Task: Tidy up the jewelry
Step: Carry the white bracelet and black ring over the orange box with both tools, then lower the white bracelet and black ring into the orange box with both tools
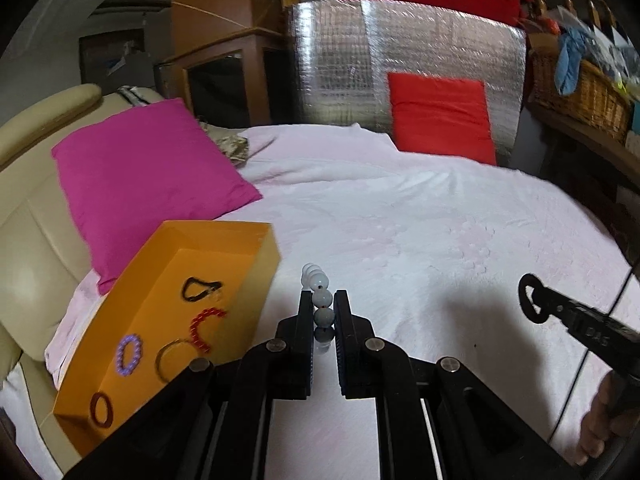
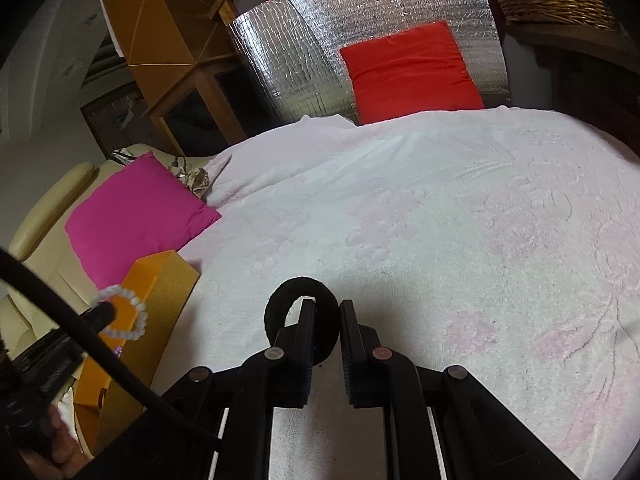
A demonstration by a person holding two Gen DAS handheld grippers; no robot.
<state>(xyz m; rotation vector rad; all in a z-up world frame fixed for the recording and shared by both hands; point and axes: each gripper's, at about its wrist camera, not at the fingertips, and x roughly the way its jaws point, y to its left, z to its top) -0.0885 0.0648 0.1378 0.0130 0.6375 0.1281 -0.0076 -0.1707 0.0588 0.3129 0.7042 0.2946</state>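
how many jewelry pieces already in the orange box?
5 visible in the orange box: black loop, red bead bracelet, purple bead bracelet, thin bangle, dark red ring. The left claw's frame hides the near corner, so more may be hidden.

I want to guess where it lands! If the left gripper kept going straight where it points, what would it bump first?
Probably just the fluffy white blanket. The left gripper, clamping a pale grey bead bracelet, points past the orange box.
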